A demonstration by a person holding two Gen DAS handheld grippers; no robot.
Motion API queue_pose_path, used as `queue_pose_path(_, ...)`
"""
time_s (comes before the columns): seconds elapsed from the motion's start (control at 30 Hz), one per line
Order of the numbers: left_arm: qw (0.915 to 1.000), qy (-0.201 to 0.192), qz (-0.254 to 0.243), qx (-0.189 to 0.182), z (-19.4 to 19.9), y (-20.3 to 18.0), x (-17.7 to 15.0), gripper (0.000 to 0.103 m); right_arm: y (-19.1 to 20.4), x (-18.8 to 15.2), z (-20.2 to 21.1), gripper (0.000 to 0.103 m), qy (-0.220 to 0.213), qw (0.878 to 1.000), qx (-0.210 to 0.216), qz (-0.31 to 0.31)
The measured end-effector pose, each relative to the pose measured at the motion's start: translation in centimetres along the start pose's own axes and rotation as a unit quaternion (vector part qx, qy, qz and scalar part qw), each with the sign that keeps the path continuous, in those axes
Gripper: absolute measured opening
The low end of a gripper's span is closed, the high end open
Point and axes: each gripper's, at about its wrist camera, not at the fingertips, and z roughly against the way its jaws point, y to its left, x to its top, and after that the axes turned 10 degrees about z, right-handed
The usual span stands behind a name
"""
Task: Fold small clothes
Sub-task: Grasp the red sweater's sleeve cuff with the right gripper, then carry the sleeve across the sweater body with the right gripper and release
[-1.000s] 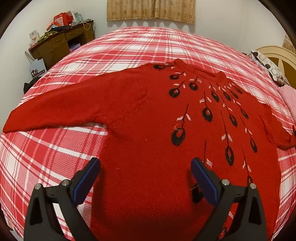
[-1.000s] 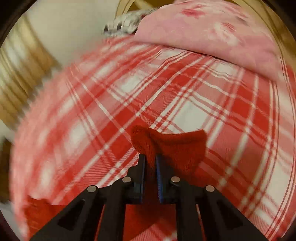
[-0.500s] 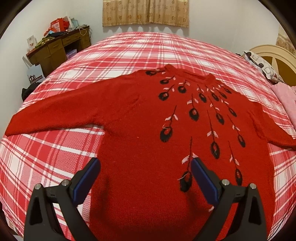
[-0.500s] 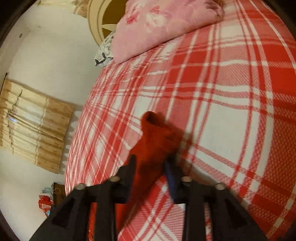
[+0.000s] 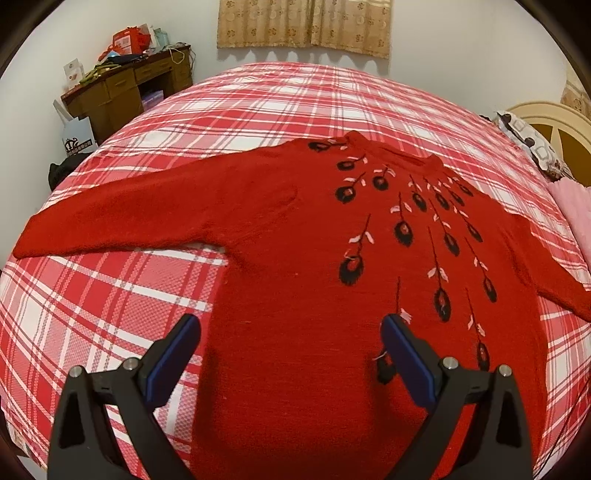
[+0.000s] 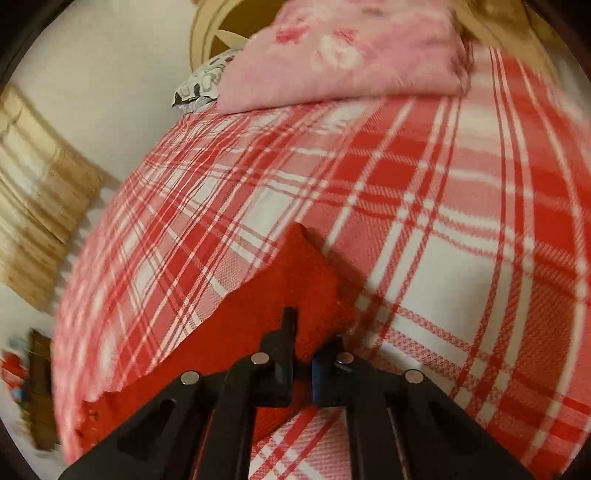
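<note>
Bare plaid bed (image 5: pixel 110 295) beside sweater (image 5: pixel 295 277); pink pillow (image 6: pixel 351 55) (headboard end) blocks.

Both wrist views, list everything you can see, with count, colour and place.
sweater: one, red with black feather motifs, spread flat on the bed
bedspread: one, red and white plaid, under the sweater
pink quilt: one, pink floral, at the head of the bed
patterned pillow: one, black and white, beside the headboard
desk: one, brown, cluttered, far left corner
curtain: one, tan, far wall
left gripper: jaws wide apart above the sweater hem
right gripper: jaws shut on the sweater cuff
</note>
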Motion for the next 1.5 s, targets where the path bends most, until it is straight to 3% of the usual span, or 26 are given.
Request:
queue_pose_path(0.17, 0.9999, -0.009, 0.007, 0.006, 0.3, 1.1, 0.2, 0.100, 6.1, 0.2, 3.6, 0.005, -0.024, 0.997, 0.034, 0.068)
queue_pose_path(0.33, 0.9996, -0.012, 0.025, 0.003, 0.4, 2.3, 0.5, 0.100, 14.5, -1.2, 5.8, 0.005, -0.007, 0.986, 0.101, 0.133)
queue_pose_path(0.43, 0.9995, -0.015, 0.029, 0.004, 0.6, 2.9, 0.6, 0.100, 20.4, -3.5, 6.0, 0.005, 0.019, 0.974, 0.152, 0.169)
queue_pose_path(0.6, 0.9987, -0.026, 0.043, 0.007, 1.1, 4.6, 1.1, 0.100, 29.8, -9.2, 5.7, 0.005, 0.070, 0.942, 0.248, 0.217)
queue_pose_path(0.8, 0.9969, -0.037, 0.067, 0.018, 1.3, 7.5, 1.5, 0.100, 38.2, -16.3, 5.7, 0.005, 0.103, 0.909, 0.307, 0.263)
queue_pose_path(1.2, 0.9943, -0.050, 0.089, 0.031, 0.8, 10.9, 1.8, 0.100, 48.4, -28.5, 5.9, 0.005, 0.147, 0.852, 0.372, 0.339)
queue_pose_path(1.5, 0.9934, -0.044, 0.100, 0.034, -0.1, 12.6, 2.2, 0.100, 50.2, -35.0, 2.7, 0.008, 0.173, 0.830, 0.362, 0.387)
